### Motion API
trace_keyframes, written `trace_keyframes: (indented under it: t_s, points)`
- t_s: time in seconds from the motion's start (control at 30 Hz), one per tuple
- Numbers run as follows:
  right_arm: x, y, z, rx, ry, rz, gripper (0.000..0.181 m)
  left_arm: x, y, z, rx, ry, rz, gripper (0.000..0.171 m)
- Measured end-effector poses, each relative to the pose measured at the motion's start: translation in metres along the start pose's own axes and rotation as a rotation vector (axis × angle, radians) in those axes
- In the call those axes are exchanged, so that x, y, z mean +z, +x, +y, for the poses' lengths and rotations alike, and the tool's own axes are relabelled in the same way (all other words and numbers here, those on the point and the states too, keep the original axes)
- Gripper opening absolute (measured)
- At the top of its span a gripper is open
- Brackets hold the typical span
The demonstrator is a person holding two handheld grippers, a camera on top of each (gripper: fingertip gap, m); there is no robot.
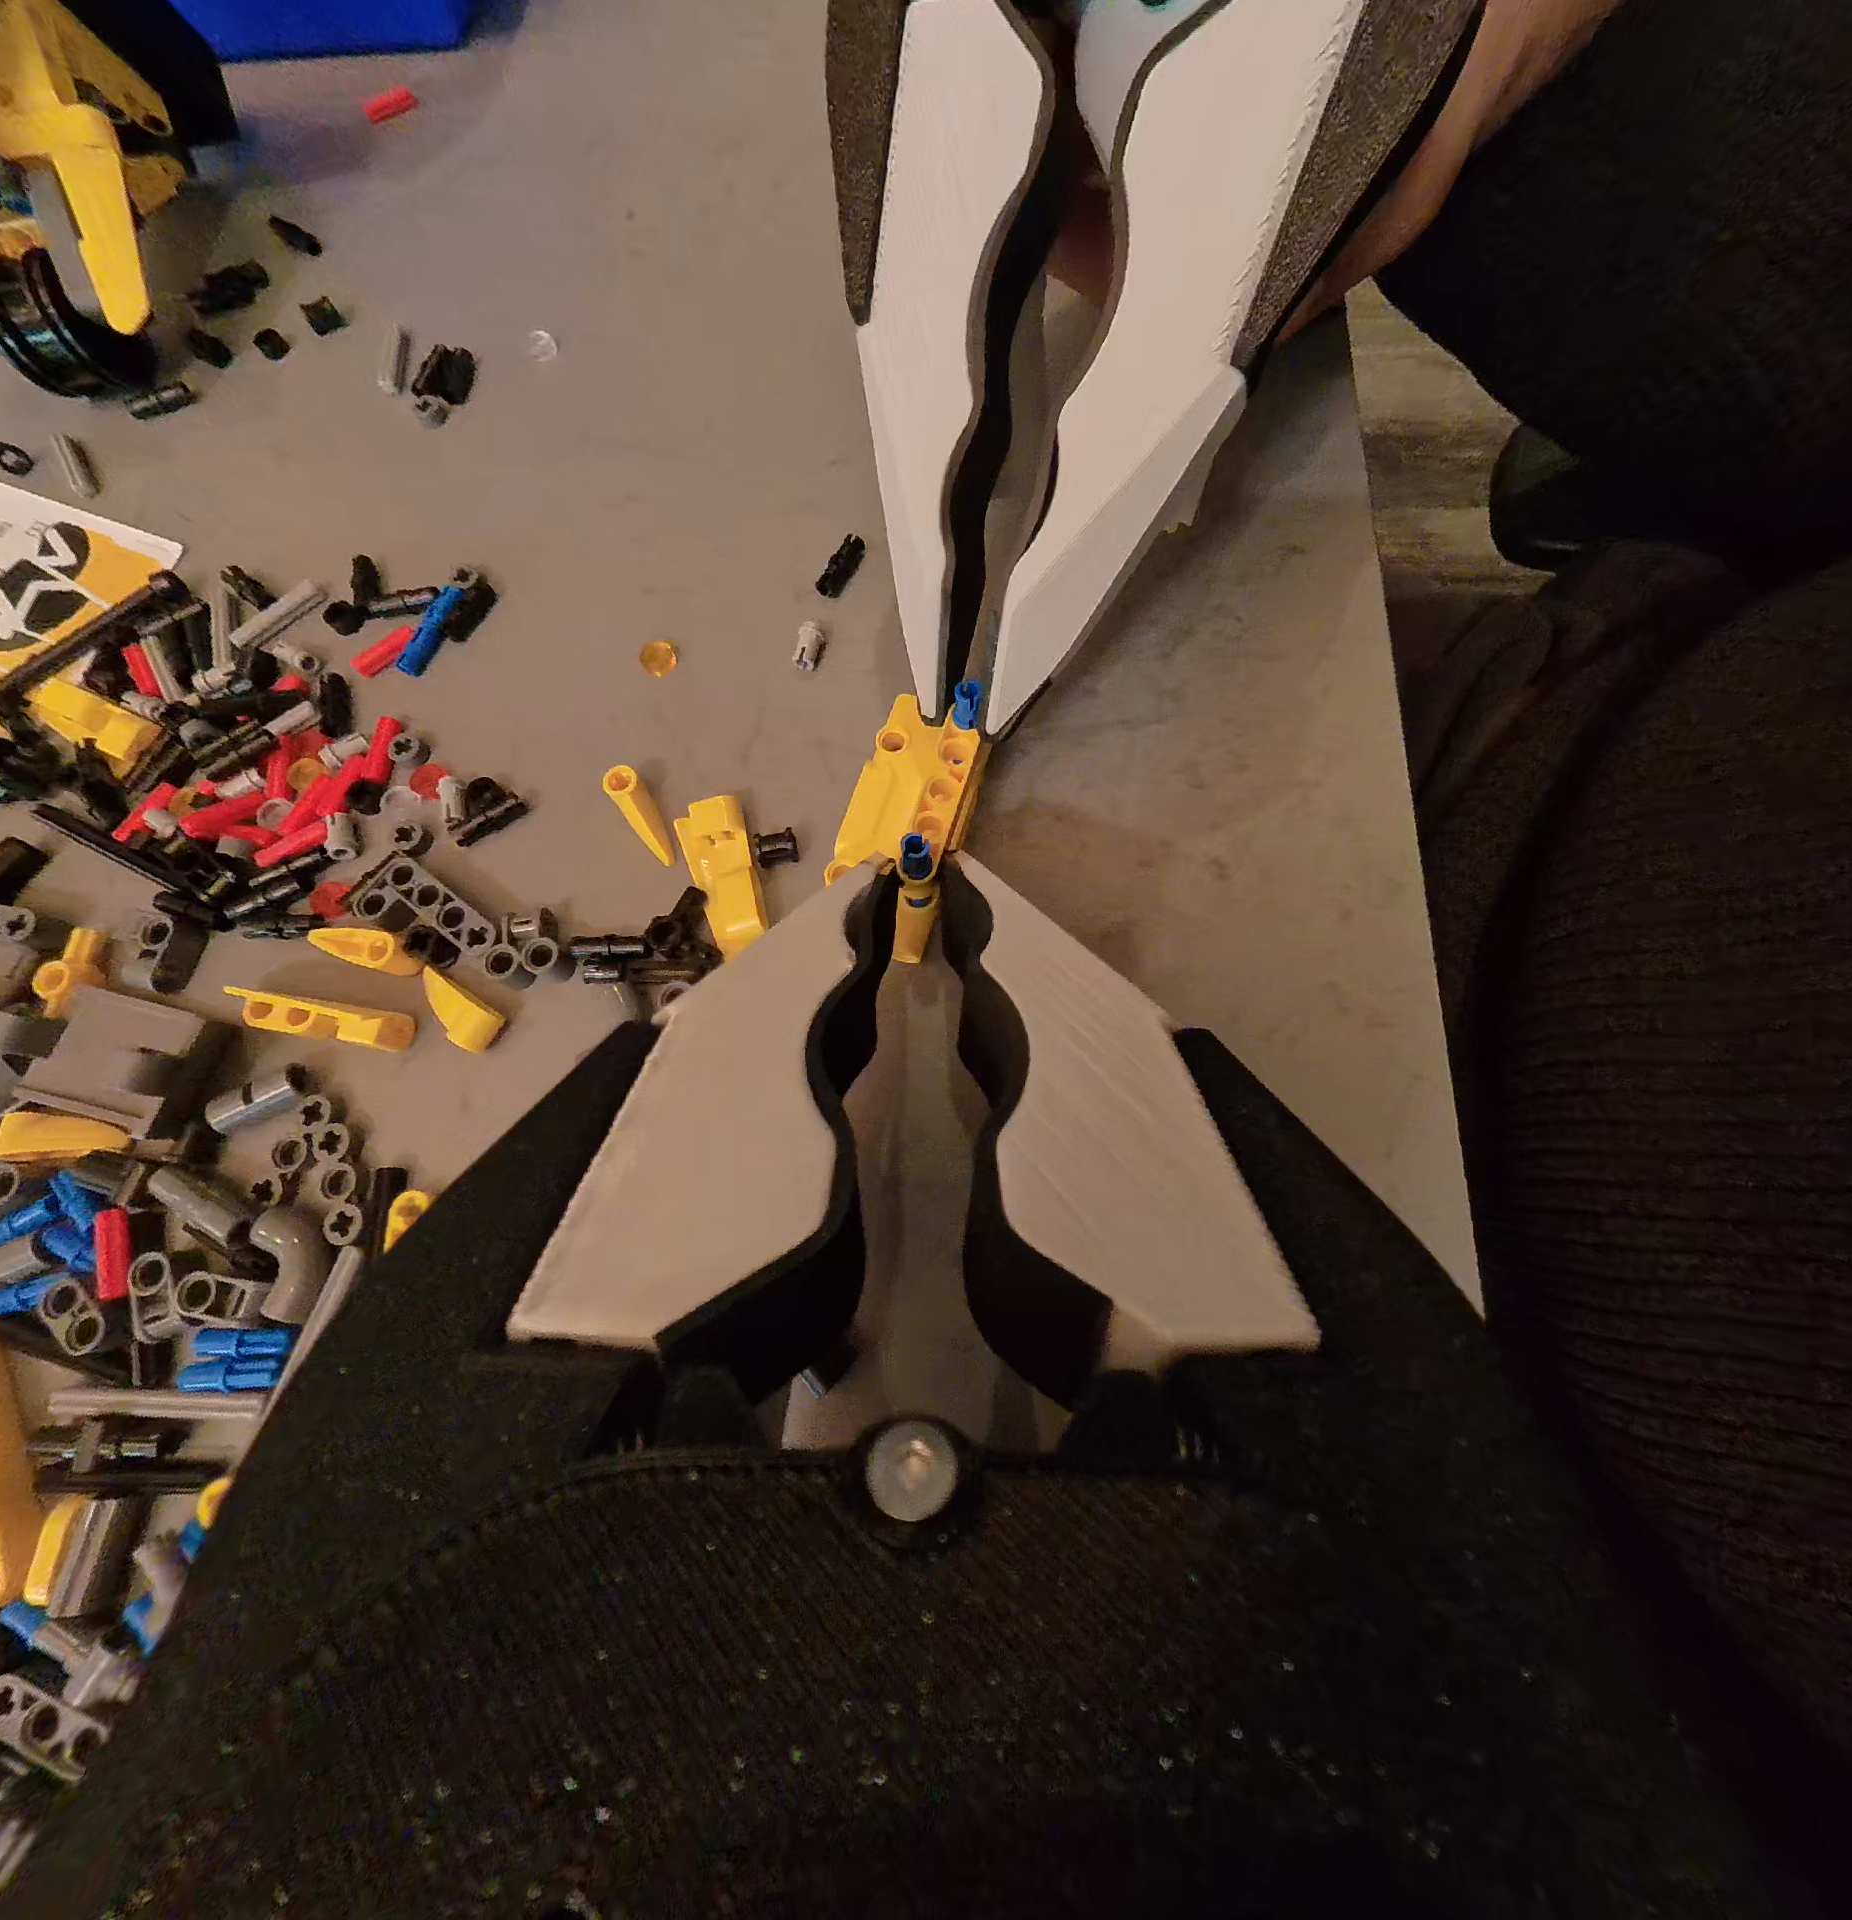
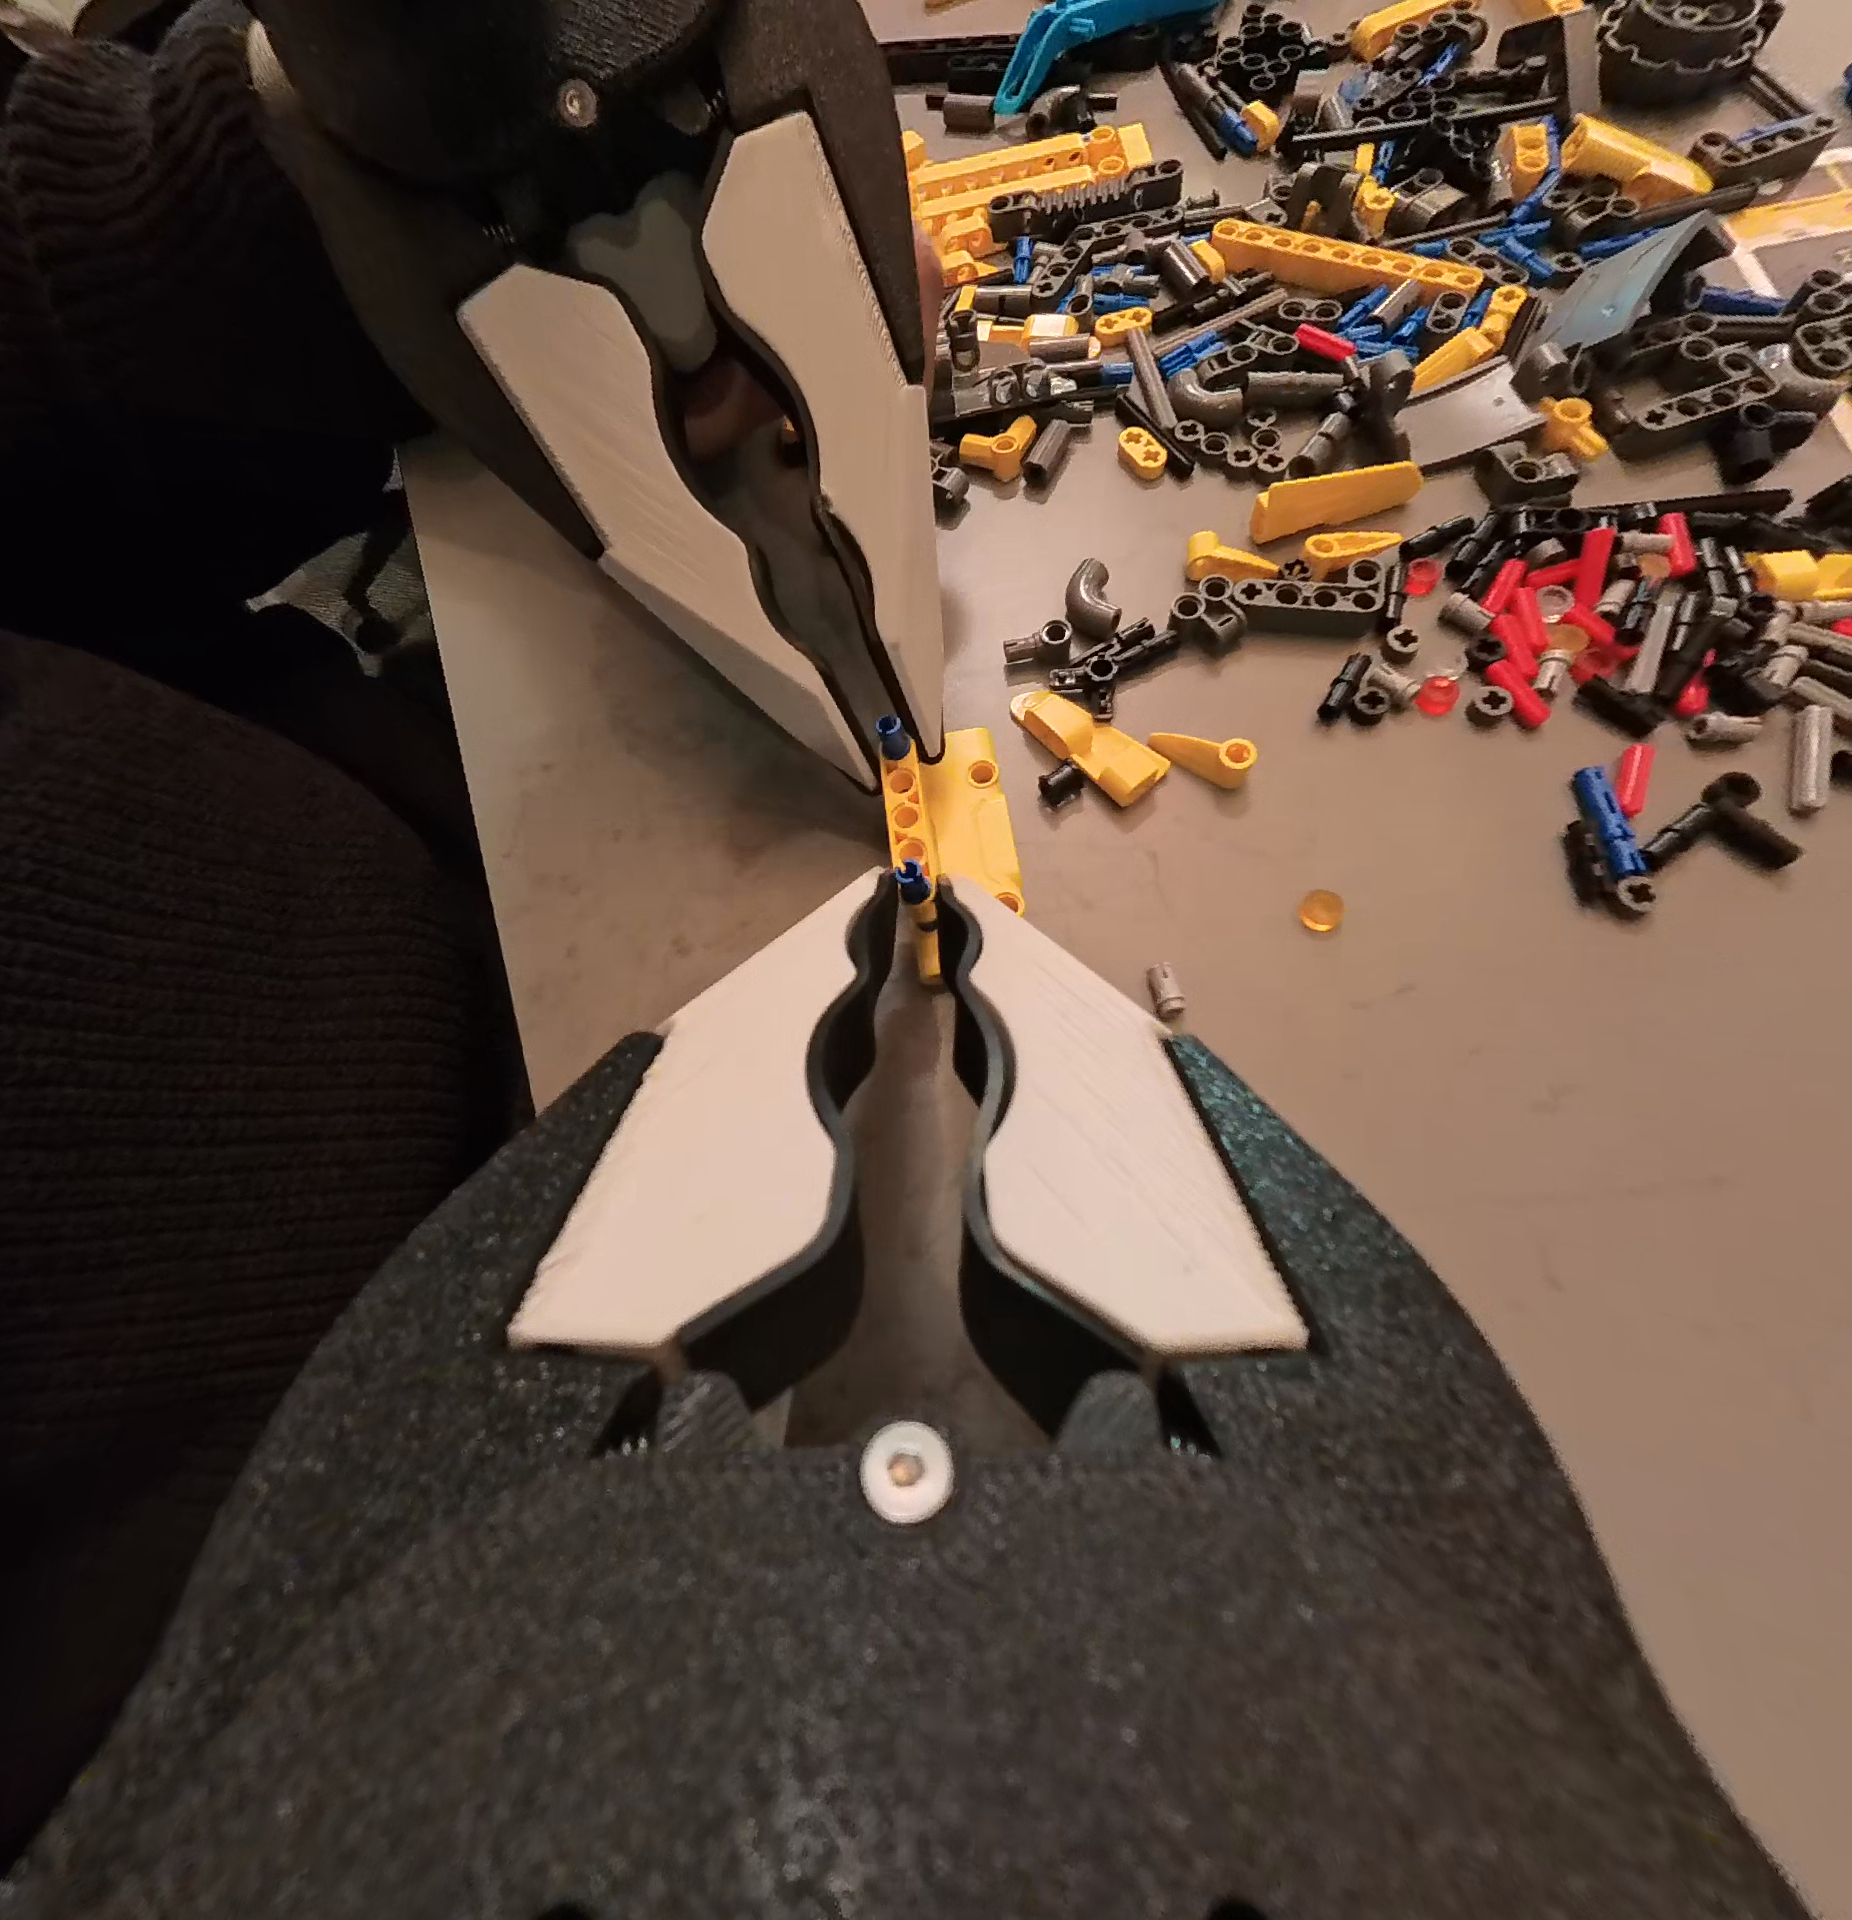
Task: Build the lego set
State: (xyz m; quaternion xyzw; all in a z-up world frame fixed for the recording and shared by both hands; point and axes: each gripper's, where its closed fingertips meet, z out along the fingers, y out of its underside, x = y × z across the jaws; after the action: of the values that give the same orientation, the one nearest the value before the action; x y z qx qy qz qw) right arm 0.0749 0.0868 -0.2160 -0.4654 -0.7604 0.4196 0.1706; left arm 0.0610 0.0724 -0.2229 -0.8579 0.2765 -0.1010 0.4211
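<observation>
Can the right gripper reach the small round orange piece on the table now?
Probably not at once. The right gripper is shut on one end of the yellow beam, which the left gripper grips too. The orange piece lies bare and close by, so only that hold hinders it.
</observation>
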Motion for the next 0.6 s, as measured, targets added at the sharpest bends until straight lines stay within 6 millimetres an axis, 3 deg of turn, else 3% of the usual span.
trace_keyframes:
  t_s: [0.47,0.6]
  points:
    - [0.0005,0.0046,-0.0013,-0.010,0.006,0.041,0.008,0.0003,-0.0020,0.0007,-0.005,-0.004,-0.009,0.006]
    - [-0.0035,0.0006,-0.0055,0.006,0.045,-0.009,0.023,0.0001,-0.0018,0.0008,-0.002,-0.004,-0.011,0.006]
